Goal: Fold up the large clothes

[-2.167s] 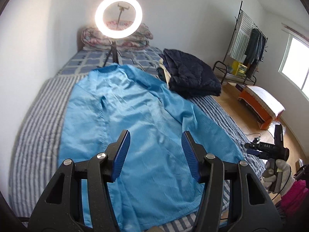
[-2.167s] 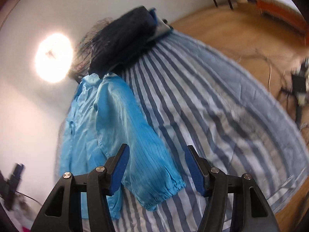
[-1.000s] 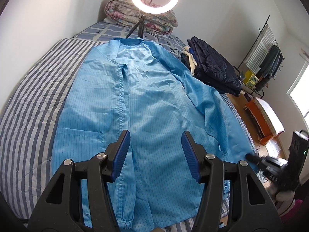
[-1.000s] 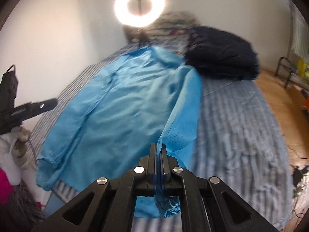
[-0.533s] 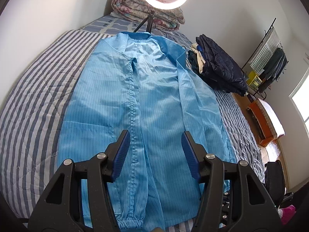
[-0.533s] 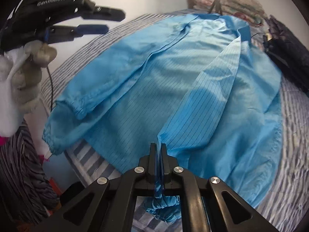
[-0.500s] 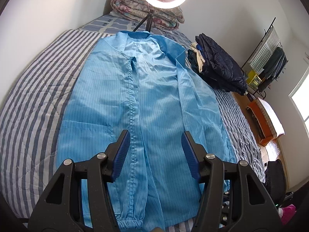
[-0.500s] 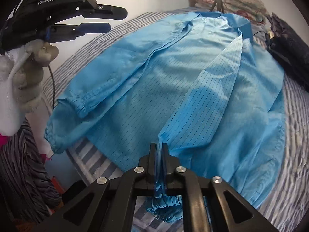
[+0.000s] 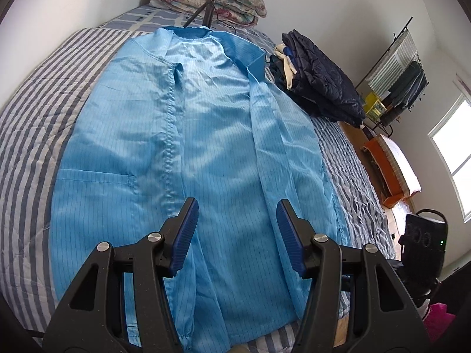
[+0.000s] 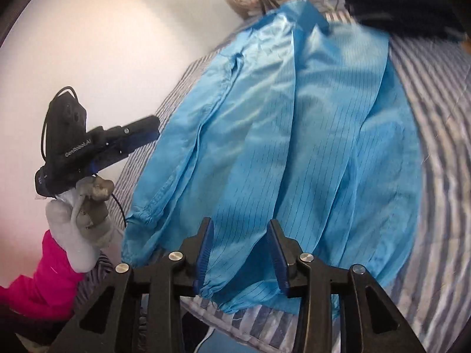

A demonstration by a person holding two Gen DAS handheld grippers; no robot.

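On left gripper (image 10: 141, 135) body | "GenRobot.AI" lettering | jaws apart

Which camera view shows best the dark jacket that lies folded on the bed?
The left wrist view: the dark jacket is sharp and whole there, beside the blue coat. In the right wrist view it is a blurred dark patch, cut at the top edge.

blue coat (image 9: 212, 135), flat, sleeves folded in

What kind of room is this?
Most likely a bedroom: a big bed with a striped cover, a folded quilt at its head, and a rack of hanging clothes by the window.
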